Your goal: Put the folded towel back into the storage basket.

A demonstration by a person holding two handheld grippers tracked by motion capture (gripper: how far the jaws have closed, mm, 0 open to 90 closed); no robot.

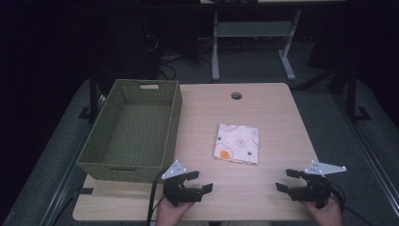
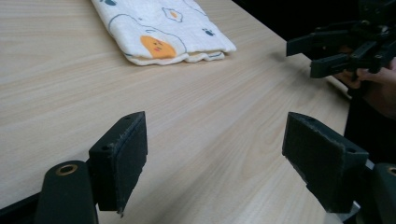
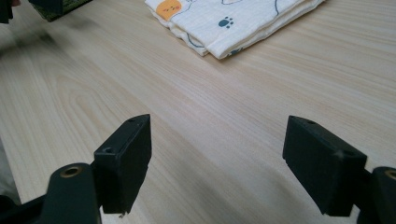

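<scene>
Two grippers sit low in the frame, left gripper and right gripper both spread wide and holding nothing, flanking the folded egg-print cloth at centre, probably destined for the green woven basket at left.

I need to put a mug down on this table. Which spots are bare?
Bare wood lies between the folded cloth and the table's right edge, beyond the cloth up to the round hole, and along the near edge between the left gripper and right gripper. The basket crowds the left side.
</scene>
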